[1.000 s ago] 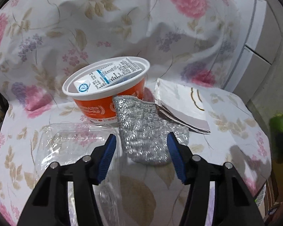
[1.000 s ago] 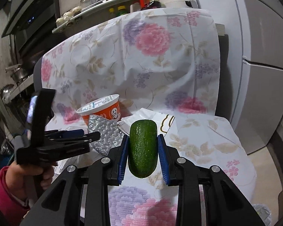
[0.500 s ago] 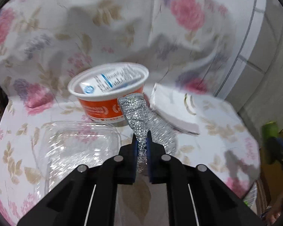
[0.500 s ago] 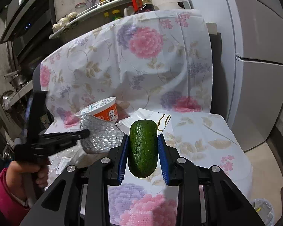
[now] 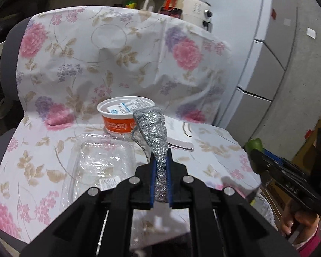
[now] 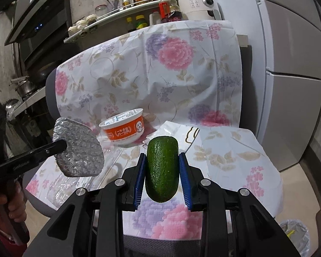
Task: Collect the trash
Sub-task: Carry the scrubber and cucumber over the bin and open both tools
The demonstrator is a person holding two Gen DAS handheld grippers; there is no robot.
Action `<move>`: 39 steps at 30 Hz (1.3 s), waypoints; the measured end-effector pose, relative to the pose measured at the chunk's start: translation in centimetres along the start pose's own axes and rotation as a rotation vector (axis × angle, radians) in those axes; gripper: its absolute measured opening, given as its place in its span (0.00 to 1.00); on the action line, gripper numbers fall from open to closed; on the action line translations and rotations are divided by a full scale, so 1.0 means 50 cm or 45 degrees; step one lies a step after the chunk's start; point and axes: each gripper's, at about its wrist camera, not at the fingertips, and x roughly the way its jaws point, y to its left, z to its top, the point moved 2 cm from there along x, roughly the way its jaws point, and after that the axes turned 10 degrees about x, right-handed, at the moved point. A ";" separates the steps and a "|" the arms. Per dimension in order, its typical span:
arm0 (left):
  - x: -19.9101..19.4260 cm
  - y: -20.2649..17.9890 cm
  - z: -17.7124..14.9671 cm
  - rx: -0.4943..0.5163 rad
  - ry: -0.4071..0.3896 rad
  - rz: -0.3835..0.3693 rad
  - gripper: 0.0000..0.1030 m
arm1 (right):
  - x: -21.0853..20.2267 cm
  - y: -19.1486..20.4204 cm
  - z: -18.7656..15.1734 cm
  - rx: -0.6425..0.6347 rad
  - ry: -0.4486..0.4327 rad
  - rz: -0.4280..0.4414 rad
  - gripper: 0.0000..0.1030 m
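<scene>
Two items are lifted clear. The left hand-held gripper (image 5: 160,177) is clamped on the silver foil pouch (image 6: 78,147), held above the cloth-covered chair seat (image 6: 235,150), its long axis running up and away from the jaws. The right hand-held gripper (image 6: 161,180) grips the green avocado (image 6: 162,168) at mid-body, long axis upright. Still on the seat: orange cup (image 6: 124,129), clear plastic tray (image 5: 100,165), flat white packet (image 5: 179,135). A lined bin (image 6: 295,233), probably the destination, stands at the lower right.
</scene>
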 end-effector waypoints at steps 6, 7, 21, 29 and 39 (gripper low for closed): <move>-0.026 -0.057 -0.017 0.053 -0.050 -0.132 0.06 | -0.042 -0.010 -0.014 0.014 -0.025 -0.037 0.31; -0.027 -0.075 -0.017 0.077 -0.056 -0.161 0.06 | -0.055 -0.016 -0.017 0.019 -0.034 -0.050 0.31; 0.018 -0.376 -0.028 0.391 -0.110 -0.486 0.06 | -0.249 -0.214 -0.057 0.153 -0.196 -0.359 0.31; 0.104 -0.576 -0.097 0.563 0.013 -0.663 0.06 | -0.336 -0.391 -0.146 0.330 -0.192 -0.592 0.31; 0.194 -0.712 -0.157 0.656 0.166 -0.837 0.06 | -0.345 -0.542 -0.246 0.534 -0.114 -0.683 0.31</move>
